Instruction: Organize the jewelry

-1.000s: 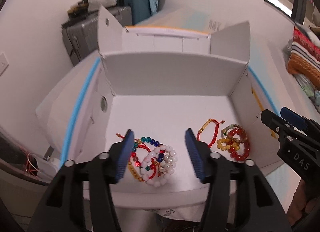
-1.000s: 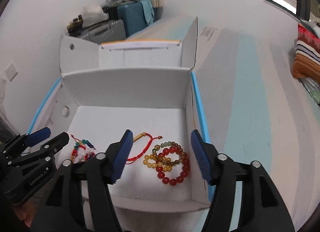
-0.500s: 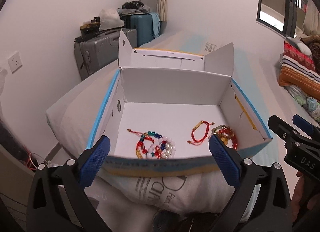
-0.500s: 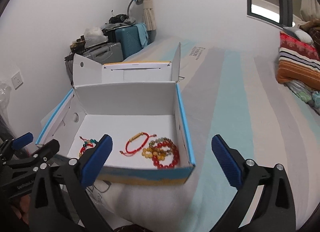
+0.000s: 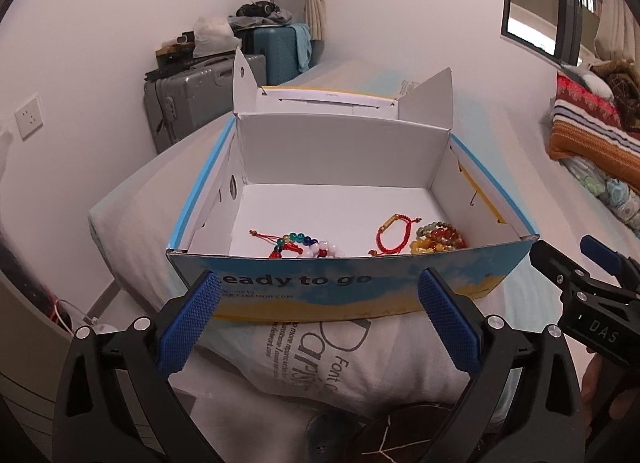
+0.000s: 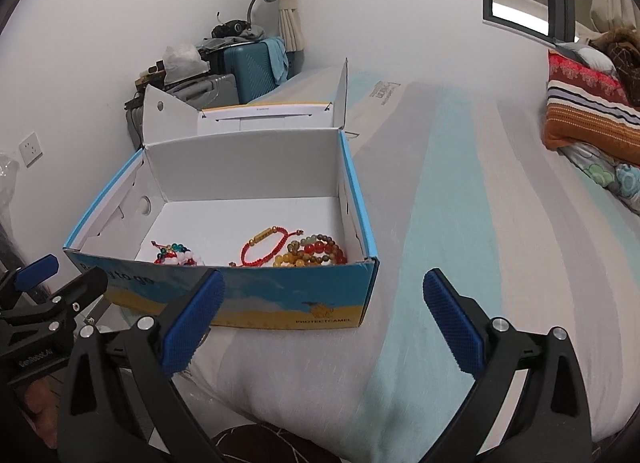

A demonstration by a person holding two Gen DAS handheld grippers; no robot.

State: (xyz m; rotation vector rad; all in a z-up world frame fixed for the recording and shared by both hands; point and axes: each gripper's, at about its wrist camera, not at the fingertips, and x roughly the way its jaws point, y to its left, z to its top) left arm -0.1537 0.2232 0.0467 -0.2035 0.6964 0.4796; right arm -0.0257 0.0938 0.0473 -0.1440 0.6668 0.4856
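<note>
An open blue and white cardboard box (image 5: 352, 283) (image 6: 288, 299) stands on the bed. Inside lie a heap of multicoloured and white bead bracelets (image 5: 308, 245) (image 6: 176, 255), a red cord bracelet (image 5: 394, 233) (image 6: 266, 245) and amber-red bead bracelets (image 5: 438, 237) (image 6: 316, 251). My left gripper (image 5: 320, 319) is open and empty, in front of the box's near wall. My right gripper (image 6: 320, 323) is open and empty, in front of the box's right front corner. Each gripper shows at the edge of the other's view.
The box rests on a pillow (image 5: 312, 359) at the edge of a striped bed (image 6: 460, 223). Suitcases (image 5: 192, 103) and a lamp stand by the wall behind. A folded striped blanket (image 6: 592, 119) lies at the far right.
Both grippers have pulled back out of the box and opened wide. The bracelets lie where they were.
</note>
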